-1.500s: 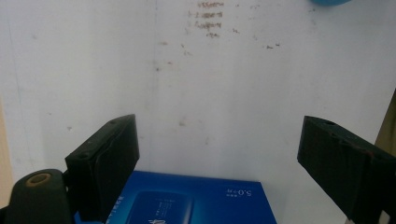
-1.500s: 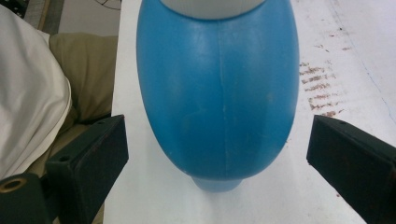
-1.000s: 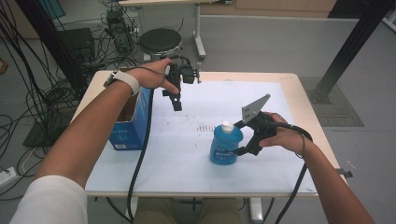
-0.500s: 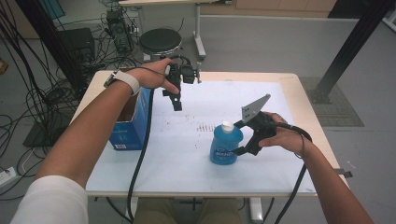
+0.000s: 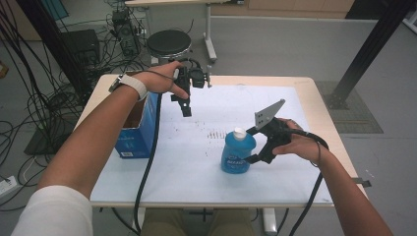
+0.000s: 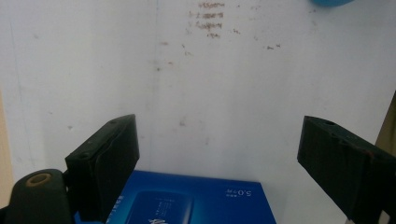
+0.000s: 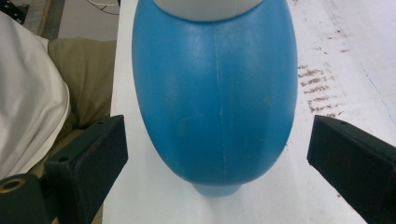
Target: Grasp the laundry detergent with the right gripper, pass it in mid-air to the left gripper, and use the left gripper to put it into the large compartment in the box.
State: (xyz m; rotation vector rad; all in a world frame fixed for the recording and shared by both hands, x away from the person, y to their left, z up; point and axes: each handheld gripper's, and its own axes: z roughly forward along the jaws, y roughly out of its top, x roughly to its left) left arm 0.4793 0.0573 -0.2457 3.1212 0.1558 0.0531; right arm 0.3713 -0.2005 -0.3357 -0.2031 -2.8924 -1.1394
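A blue bottle [image 5: 238, 153] with a white cap [image 5: 239, 132] stands upright on the white sheet at the table's front middle. My right gripper [image 5: 252, 145] reaches in from its right, jaws open on either side of the bottle. In the right gripper view the bottle [image 7: 215, 93] sits between the jaws of that gripper [image 7: 217, 144] with a gap at each pad. My left gripper [image 5: 186, 109] hangs open above the back left of the table, pointing down, beside a blue box [image 5: 137, 132]. The left gripper [image 6: 219, 140] has nothing between its jaws, and the box's edge [image 6: 187, 205] lies below.
The white sheet [image 5: 196, 167] covers most of the table, with brown smudges [image 5: 216, 133] near its middle. Behind the table stand a black stool [image 5: 168, 43] and a black post [image 5: 364, 49]. Cables [image 5: 39, 98] crowd the floor at the left.
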